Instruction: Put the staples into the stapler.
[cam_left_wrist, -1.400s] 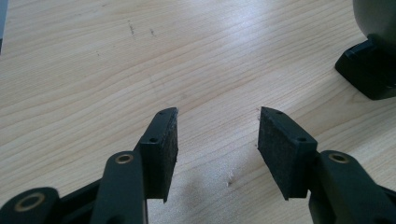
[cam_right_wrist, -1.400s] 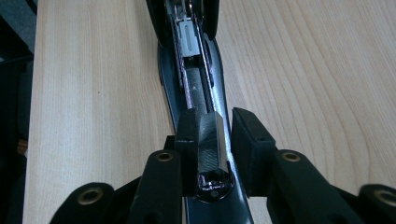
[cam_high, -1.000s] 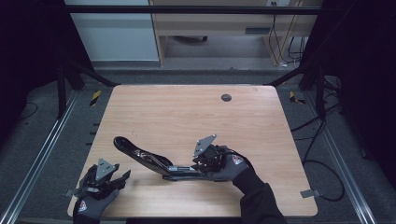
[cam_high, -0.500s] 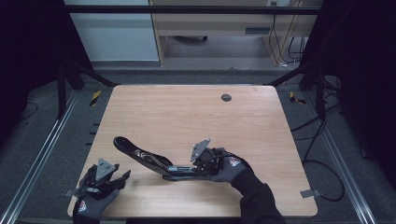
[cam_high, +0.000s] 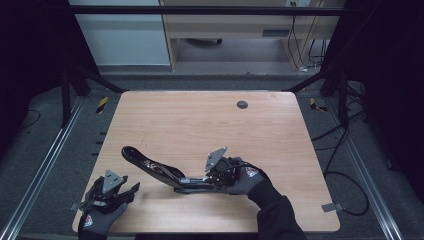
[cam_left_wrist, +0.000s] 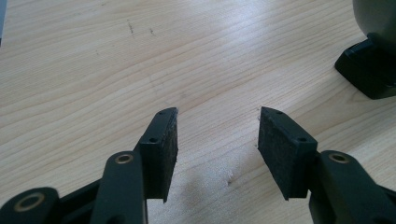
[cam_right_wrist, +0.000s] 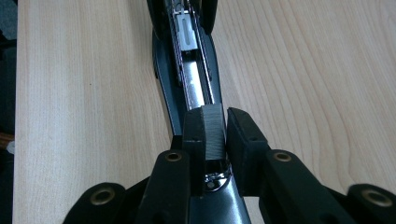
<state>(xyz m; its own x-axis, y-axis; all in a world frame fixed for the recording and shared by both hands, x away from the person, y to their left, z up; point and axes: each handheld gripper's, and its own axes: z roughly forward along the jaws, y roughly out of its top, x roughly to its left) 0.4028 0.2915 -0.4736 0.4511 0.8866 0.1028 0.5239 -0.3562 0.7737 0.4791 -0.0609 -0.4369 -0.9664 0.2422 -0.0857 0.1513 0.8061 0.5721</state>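
Note:
A black stapler (cam_high: 160, 171) lies folded open on the wooden table (cam_high: 200, 125), its lid stretched toward the left. Its metal staple channel (cam_right_wrist: 194, 79) faces up in the right gripper view. My right gripper (cam_right_wrist: 215, 114) is shut on a grey strip of staples (cam_right_wrist: 214, 135), held just over the near end of that channel. From above, the right gripper (cam_high: 216, 176) sits at the stapler's right end. My left gripper (cam_high: 127, 192) rests open near the front left corner, with bare wood between its pads (cam_left_wrist: 161, 140). One end of the stapler (cam_left_wrist: 373, 51) shows at the upper right of the left gripper view.
A round dark grommet hole (cam_high: 242, 104) sits near the table's far edge. Cables (cam_high: 345, 150) trail on the floor to the right. A cabinet (cam_high: 240, 30) stands behind the table.
My right gripper has shifted slightly left and down along the stapler's rear end. The left gripper and the stapler have stayed put.

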